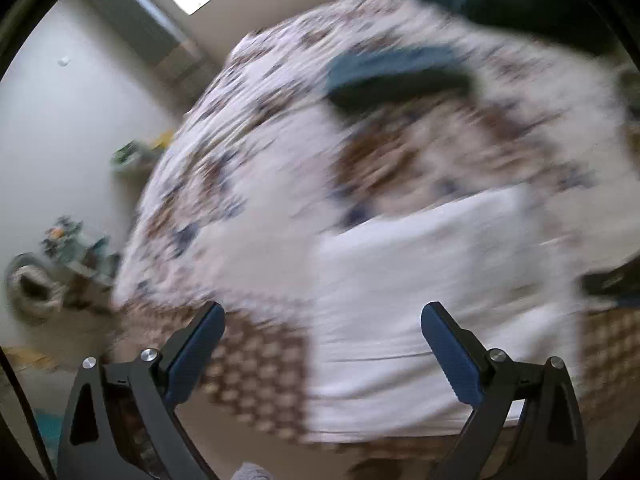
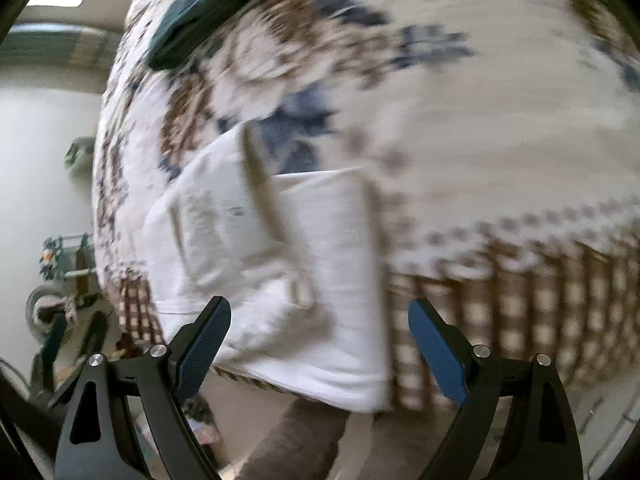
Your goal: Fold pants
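Both views are pretty smeared with motion blur, so take the fine details loosely.

Starting on the left: the left tool (image 1: pixel 322 344) has its blue-padded fingers spread wide with nothing between them. It hangs off the near edge of the bed with the floral white, brown and blue quilt (image 1: pixel 280 152), pointing in over it. My guess is it's spread like that because it's between grabs, not because it's lining up on anything specific.

Moving to the middle: the white fabric pants (image 1: pixel 432 292) lie on the bed right at the near edge, and part of them seems to hang over the brown checkered border (image 1: pixel 256 376). In the right wrist view you can make out what looks like a back pocket and a belt loop on the pants (image 2: pixel 280 264), and they already look like a fairly compact rectangle, so I'd say the fold is well along or maybe done. Can't tell how many layers there are, too blurry.

Further back toward the far side of the bed there's a folded dark teal garment (image 1: pixel 400 76), well apart from the pants. It's probably a finished piece set aside to keep the working spot free.

On the right: the right tool (image 2: pixel 320 340) is also wide apart and holding nothing, hanging just off the near edge with the pants right ahead of it.
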A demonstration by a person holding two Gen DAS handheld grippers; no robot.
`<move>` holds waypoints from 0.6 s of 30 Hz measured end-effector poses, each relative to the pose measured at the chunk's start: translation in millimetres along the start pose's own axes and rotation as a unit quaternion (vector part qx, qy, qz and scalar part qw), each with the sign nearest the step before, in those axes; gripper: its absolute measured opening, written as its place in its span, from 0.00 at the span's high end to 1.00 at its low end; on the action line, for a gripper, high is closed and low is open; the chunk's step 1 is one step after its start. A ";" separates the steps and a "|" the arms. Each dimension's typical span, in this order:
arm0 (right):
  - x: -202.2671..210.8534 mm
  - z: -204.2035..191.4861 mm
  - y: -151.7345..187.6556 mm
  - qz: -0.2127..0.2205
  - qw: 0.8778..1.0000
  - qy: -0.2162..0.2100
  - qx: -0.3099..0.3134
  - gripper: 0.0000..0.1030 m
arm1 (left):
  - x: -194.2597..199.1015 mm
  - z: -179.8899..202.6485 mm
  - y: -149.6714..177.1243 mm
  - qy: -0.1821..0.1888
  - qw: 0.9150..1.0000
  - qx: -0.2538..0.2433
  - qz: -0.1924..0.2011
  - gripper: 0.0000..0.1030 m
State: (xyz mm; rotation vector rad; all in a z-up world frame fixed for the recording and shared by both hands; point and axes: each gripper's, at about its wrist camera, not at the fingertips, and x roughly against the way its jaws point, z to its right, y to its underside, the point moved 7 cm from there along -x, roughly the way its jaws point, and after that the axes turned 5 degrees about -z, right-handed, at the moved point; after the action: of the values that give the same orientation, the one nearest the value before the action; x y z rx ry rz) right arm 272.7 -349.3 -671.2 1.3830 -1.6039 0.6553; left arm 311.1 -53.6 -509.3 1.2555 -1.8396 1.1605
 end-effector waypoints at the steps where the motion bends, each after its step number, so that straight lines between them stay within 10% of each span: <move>1: -10.3 -11.9 -6.5 -0.006 1.000 -0.004 0.004 0.10 | -19.5 -13.6 4.7 -0.011 1.000 0.007 -0.025 0.03; 7: -95.7 -35.1 -23.1 -0.069 0.997 0.031 0.027 0.12 | -73.4 -59.4 24.6 -0.031 0.994 0.064 -0.088 0.03; 8: -96.5 -35.5 -24.6 -0.062 0.997 0.035 0.025 0.18 | -75.5 -61.0 26.9 -0.029 0.993 0.068 -0.093 0.03; 10: -86.8 -38.6 -21.7 -0.042 0.997 0.052 0.039 0.65 | -77.1 -61.5 30.9 -0.025 0.992 0.076 -0.098 0.03; 18: 9.2 -35.2 30.0 0.028 0.999 0.030 0.036 0.82 | -73.9 -66.8 21.4 0.038 0.988 0.111 -0.101 0.02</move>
State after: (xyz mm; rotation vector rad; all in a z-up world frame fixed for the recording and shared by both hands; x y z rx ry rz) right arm 254.0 -317.0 -642.3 1.3613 -1.5892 0.7878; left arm 318.3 39.3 -550.7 1.4633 -1.5192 1.3057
